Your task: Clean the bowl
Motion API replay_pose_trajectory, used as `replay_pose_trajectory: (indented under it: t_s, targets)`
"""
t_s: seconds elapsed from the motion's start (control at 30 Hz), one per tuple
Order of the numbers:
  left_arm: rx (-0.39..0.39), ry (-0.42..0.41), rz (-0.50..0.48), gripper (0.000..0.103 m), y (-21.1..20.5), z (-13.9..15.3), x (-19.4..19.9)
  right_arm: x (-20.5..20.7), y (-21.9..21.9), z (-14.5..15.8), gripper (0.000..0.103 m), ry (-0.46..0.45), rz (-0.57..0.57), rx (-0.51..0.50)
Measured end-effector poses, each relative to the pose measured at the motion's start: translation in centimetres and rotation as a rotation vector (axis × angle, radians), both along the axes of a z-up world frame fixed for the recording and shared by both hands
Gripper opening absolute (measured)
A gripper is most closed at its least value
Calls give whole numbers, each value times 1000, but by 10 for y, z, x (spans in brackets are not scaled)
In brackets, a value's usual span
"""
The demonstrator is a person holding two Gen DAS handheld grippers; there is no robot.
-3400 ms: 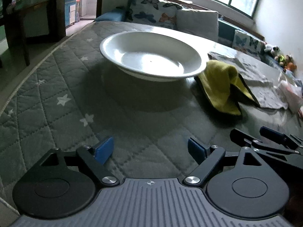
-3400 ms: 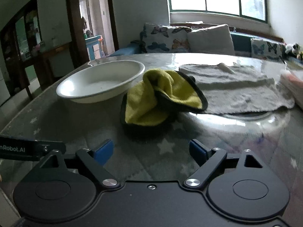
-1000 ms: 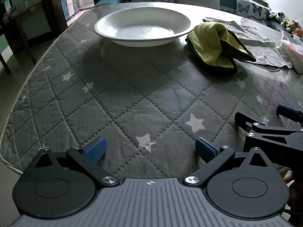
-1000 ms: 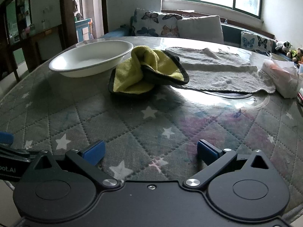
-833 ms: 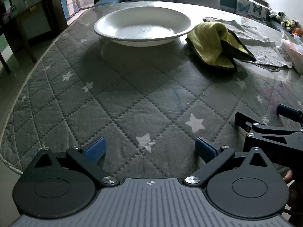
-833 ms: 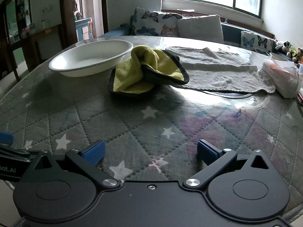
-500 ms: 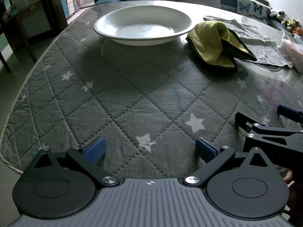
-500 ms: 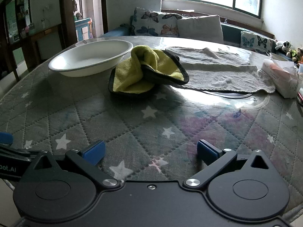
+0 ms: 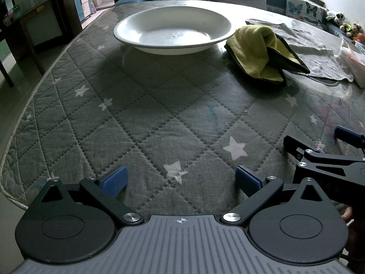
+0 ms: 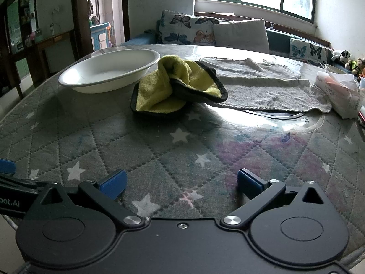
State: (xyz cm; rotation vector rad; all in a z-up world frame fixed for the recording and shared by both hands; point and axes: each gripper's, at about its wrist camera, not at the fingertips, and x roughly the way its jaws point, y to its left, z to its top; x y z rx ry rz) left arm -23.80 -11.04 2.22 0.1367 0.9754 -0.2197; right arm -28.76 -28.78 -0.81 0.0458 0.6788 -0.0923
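Observation:
A wide, shallow white bowl [image 9: 174, 32] [image 10: 109, 69] stands empty on the far side of the quilted grey table cover. Just right of it lies a crumpled yellow cloth with a dark border [image 9: 262, 52] [image 10: 175, 86], resting on the table beside the bowl's rim. My left gripper [image 9: 180, 179] hovers open over the near part of the table, far short of the bowl, with nothing between its fingers. My right gripper [image 10: 181, 181] is open too, near the front edge and well short of the cloth. In the left wrist view the right gripper's body shows at the right edge.
A grey towel [image 10: 262, 86] lies spread behind the yellow cloth. A white plastic packet [image 10: 340, 98] sits at the far right. The round table's left edge [image 9: 34, 86] drops off to the floor. Cushions [image 10: 239, 34] line a sofa beyond the table.
Since 3.4 s ago both grippers have pulled back toward the near edge, so bowl and cloth look farther off. Over the last second nothing has visibly moved.

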Motion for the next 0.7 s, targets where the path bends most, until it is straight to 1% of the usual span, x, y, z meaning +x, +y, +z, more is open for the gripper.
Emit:
replay_pose_trajectory:
  t_s: [0.7]
  targets:
    - [3, 5, 3, 102, 1, 1, 2, -2, 0, 0, 103, -5, 4, 0]
